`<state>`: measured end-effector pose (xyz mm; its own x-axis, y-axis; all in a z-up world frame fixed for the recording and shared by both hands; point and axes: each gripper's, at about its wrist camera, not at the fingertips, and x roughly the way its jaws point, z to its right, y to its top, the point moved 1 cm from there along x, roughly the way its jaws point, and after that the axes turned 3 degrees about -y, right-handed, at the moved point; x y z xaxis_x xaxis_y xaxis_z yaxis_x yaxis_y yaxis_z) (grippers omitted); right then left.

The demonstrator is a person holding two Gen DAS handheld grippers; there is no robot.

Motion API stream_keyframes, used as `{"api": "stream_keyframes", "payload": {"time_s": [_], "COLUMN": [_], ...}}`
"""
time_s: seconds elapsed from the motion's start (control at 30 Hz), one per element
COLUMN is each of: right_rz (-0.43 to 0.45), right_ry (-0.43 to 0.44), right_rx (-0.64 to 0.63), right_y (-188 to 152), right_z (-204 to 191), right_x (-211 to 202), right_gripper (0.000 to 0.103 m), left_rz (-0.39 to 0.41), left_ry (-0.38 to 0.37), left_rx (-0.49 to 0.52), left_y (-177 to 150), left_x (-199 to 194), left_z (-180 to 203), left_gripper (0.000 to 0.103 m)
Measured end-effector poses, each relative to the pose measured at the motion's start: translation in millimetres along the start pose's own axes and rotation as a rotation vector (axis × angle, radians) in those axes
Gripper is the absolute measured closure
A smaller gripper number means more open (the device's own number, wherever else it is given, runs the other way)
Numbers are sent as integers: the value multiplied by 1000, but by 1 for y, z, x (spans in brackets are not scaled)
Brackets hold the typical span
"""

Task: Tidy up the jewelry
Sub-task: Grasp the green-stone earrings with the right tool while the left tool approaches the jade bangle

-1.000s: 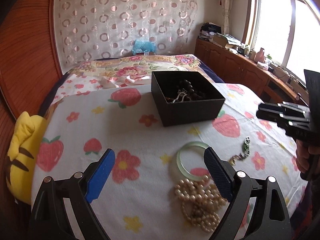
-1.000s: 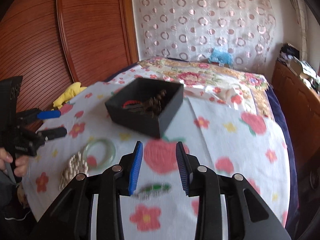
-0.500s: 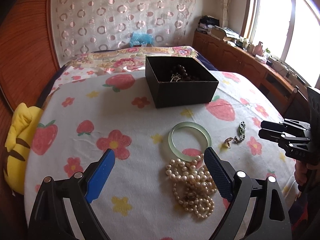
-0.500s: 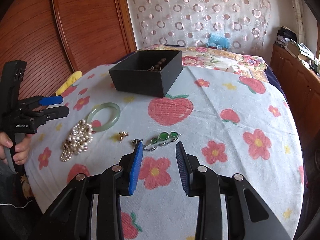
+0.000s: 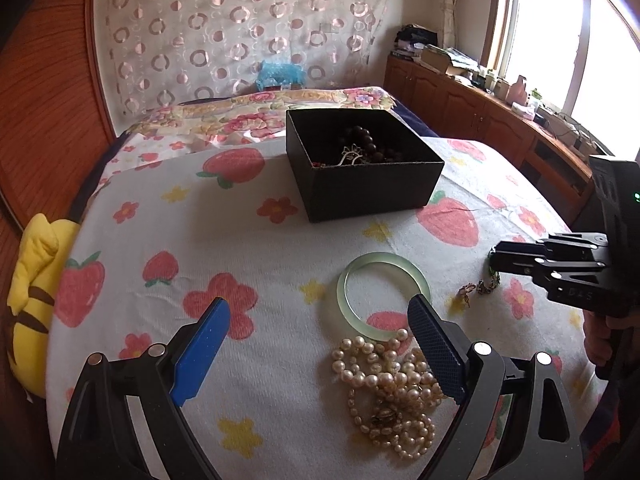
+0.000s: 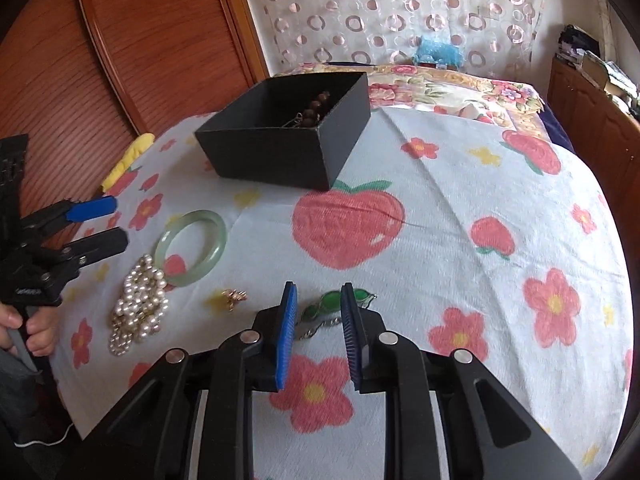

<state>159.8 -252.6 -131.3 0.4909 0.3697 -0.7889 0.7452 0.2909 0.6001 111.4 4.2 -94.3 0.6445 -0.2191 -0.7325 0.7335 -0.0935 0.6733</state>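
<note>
Blue ribbed pads line the fingers of the right gripper [image 6: 318, 300], whose jaws are closing with the green-stone bracelet [image 6: 326, 307] lying between them on the cloth; the pads stand either side of the green links and whether they already press on them cannot be told from the right wrist view. Just to the left of that bracelet sits a small gold brooch [image 6: 235, 297], apart from it. Farther left, a heap of pearl necklace [image 6: 138, 304] touches the lower edge of a pale green jade bangle [image 6: 191, 247], which lies flat.

The left gripper [image 5: 318, 334] hangs over the cloth with its jaws spread wide and nothing between them; its right finger stands over the spot where bangle [image 5: 383, 294] and pearls [image 5: 390, 386] meet, while its left finger is above bare printed fabric. A hand [image 6: 28, 326] grips its handle at the edge of the right wrist view.

Beyond the loose pieces, a black open box [image 5: 362, 164] rests on the strawberry-and-flower sheet [image 5: 240, 232]; dark wooden beads [image 5: 366, 142] and a silvery piece lie inside it. A yellow plush toy [image 5: 28, 292] is wedged at the sheet's left edge against the wooden headboard [image 5: 44, 92]. Behind the bed hangs a curtain with a ring pattern [image 5: 240, 28].
</note>
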Motion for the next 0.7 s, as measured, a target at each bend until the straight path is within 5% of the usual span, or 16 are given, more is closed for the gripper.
{"api": "stream_keyframes", "payload": {"time_s": [0.43,0.7], "right_rz": [0,-7], "right_ry": [-112,-121], "right_rx": [-118,-119], "right_y": [4,-2], "right_z": [-17,-9], "right_x": [8,4], "right_gripper": [78,91], "left_rz": [-2,-19], "left_ry": [-5,2], "left_rx": [-6,10], "left_y": [-4,-4], "left_x": [0,7], "left_z": [2,0], "left_gripper": [16,16]}}
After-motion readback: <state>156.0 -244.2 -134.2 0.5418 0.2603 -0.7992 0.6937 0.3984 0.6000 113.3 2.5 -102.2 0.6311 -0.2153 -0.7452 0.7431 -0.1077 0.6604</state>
